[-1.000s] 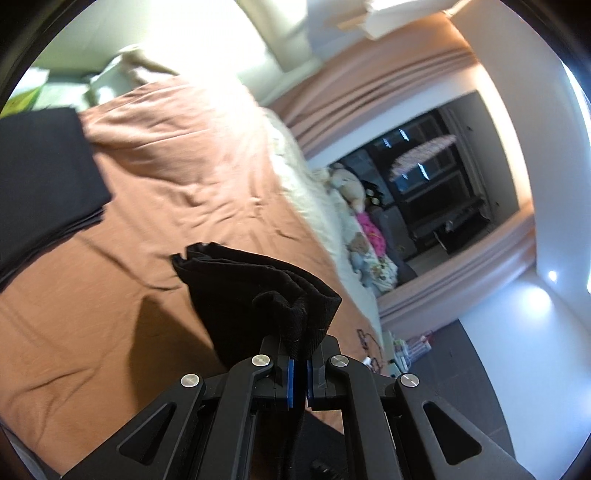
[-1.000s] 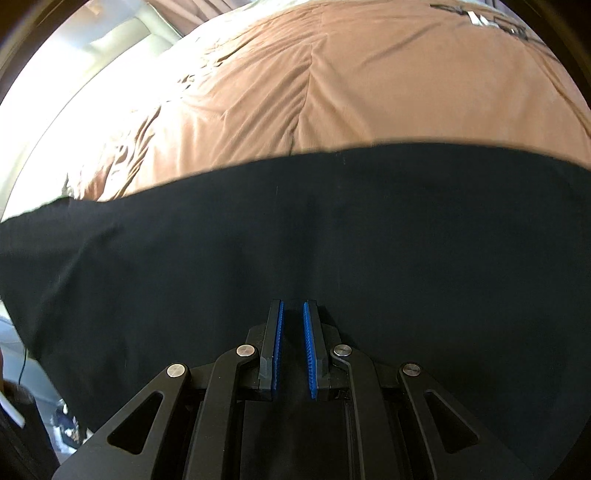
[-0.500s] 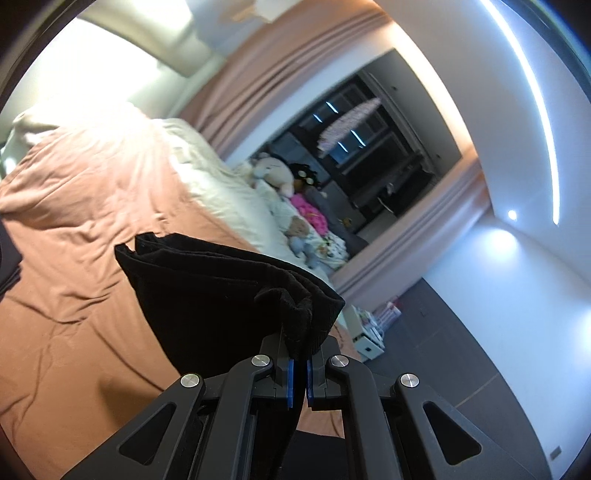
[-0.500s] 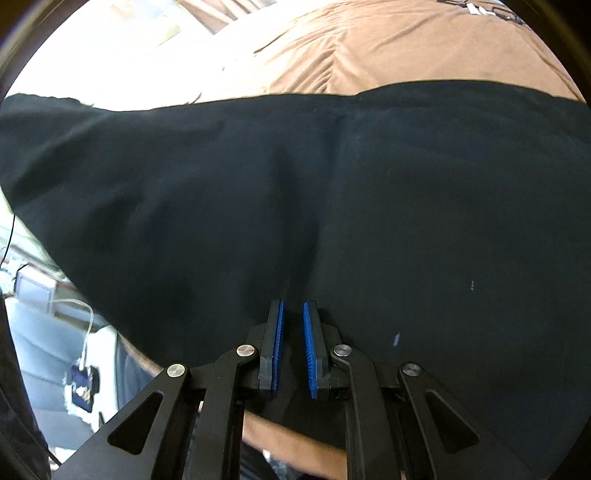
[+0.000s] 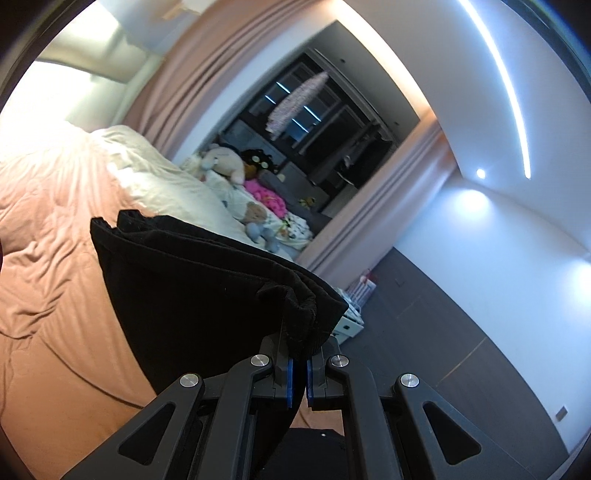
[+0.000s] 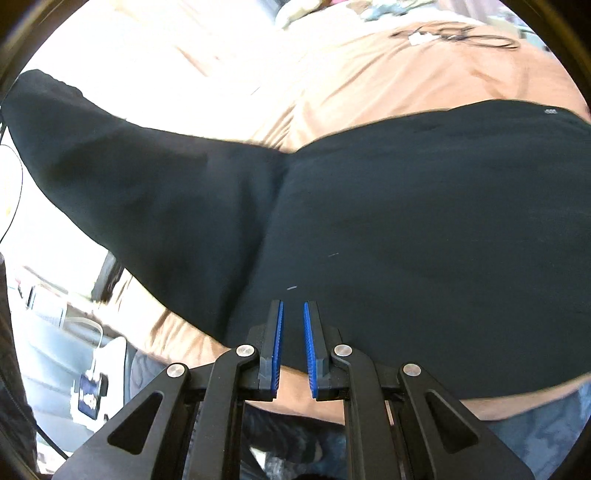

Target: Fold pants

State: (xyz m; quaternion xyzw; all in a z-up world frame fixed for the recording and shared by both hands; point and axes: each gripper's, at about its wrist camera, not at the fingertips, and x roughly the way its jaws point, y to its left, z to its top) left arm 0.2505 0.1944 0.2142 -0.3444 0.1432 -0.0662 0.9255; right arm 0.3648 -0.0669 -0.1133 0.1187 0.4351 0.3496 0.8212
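Note:
The black pants [image 5: 207,291] hang from my left gripper [image 5: 297,369], which is shut on a bunched edge of the fabric and holds it up above the brown bedspread [image 5: 48,266]. In the right wrist view the pants [image 6: 406,229] spread wide across the bedspread [image 6: 424,74], with one part lifted toward the upper left. My right gripper [image 6: 293,325] sits over the near edge of the pants; its blue pads [image 6: 309,343] stand a little apart and the fabric lies beyond them, not between them.
Cream bedding and stuffed toys [image 5: 229,166] lie at the far side of the bed. A cable [image 6: 454,35] rests on the bedspread. A phone on a charger [image 6: 90,391] and a dark floor [image 5: 424,325] lie beside the bed.
My left gripper has risen and tilted up with the pants, so the view now shows more room than bed. My right gripper's pads have parted and pulled back to the fabric's near edge.

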